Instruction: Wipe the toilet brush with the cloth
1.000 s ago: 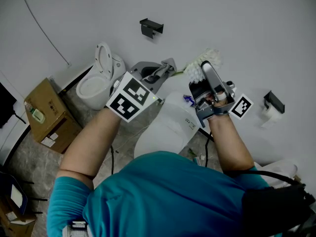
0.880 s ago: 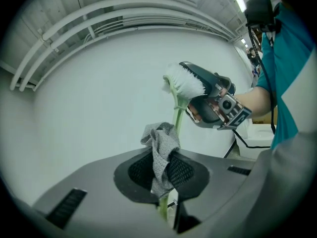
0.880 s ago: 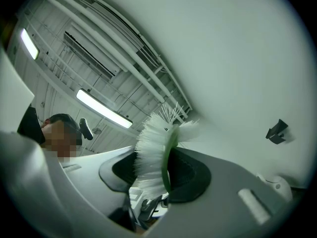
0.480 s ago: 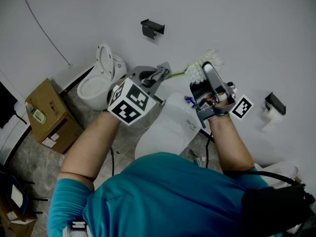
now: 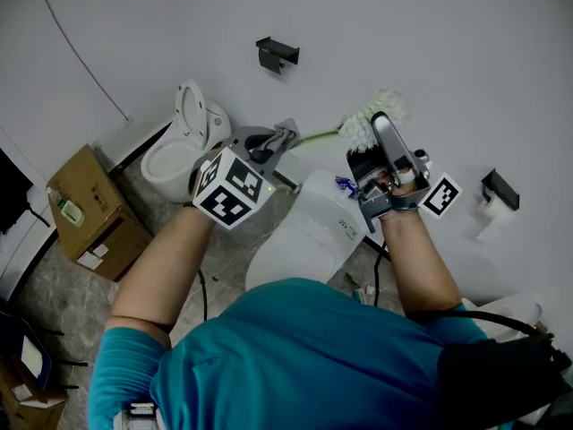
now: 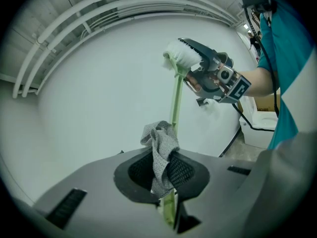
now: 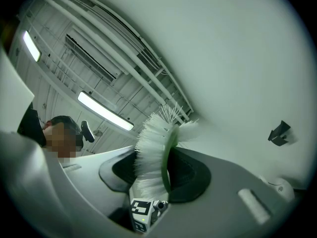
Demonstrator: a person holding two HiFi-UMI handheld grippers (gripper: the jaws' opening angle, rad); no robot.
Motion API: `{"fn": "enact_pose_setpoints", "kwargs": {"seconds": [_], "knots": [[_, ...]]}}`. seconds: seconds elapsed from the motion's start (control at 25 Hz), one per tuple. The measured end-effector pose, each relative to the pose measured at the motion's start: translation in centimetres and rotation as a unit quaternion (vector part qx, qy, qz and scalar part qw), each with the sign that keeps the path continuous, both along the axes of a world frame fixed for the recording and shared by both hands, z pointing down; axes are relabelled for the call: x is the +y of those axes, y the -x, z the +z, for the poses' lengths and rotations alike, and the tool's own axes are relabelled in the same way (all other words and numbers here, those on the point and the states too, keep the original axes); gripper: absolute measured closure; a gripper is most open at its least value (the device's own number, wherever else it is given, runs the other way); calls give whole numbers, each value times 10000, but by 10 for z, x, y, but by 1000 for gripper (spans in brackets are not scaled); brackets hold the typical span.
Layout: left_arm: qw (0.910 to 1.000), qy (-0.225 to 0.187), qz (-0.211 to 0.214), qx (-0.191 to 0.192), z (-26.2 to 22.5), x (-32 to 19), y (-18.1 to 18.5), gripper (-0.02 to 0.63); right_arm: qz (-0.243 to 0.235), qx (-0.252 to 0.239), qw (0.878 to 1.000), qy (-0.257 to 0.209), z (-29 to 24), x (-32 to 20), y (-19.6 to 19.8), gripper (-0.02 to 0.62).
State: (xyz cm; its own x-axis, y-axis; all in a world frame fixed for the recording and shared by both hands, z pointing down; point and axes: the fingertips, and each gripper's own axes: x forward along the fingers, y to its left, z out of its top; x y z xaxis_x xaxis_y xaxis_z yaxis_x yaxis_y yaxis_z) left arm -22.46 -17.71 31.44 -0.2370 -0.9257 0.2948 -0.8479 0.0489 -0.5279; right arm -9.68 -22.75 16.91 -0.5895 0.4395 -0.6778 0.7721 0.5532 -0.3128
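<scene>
The toilet brush has a white bristle head (image 5: 365, 124) and a pale green handle (image 5: 315, 138). My right gripper (image 5: 378, 125) is shut on the bristle head (image 7: 152, 150) and holds it raised toward the wall. A grey cloth (image 5: 284, 136) is folded around the handle, and my left gripper (image 5: 279, 141) is shut on it. In the left gripper view the cloth (image 6: 161, 150) bunches between the jaws, with the handle (image 6: 175, 103) running up to the head (image 6: 180, 57) and the right gripper (image 6: 214, 76). The left gripper's marker cube (image 7: 140, 211) shows below the bristles.
A small white toilet (image 5: 183, 141) stands by the wall at left, and a cardboard box (image 5: 88, 209) sits on the floor beside it. A larger white toilet (image 5: 304, 236) is right under my arms. A black bracket (image 5: 276, 54) and a paper holder (image 5: 495, 191) hang on the wall.
My left gripper has slid with the cloth down the handle, away from the bristle head, leaving more green handle bare. The right gripper and the brush head have kept still.
</scene>
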Motion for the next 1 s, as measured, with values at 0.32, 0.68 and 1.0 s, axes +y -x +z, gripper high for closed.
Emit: {"fn": "enact_pose_setpoints", "kwargs": {"seconds": [0.32,0.68,1.0], "knots": [[9998,111,-145,70,17,10,11,567,23,-31,10000,19,-2,0,-1,449],[9991,241,-321,150,36,25,25,566,34,-87,10000,3,-4,2,-3,449],[9976,450,-467,250,54,37,37,568,32,-97,9999,-29,-7,5,-4,449]]}}
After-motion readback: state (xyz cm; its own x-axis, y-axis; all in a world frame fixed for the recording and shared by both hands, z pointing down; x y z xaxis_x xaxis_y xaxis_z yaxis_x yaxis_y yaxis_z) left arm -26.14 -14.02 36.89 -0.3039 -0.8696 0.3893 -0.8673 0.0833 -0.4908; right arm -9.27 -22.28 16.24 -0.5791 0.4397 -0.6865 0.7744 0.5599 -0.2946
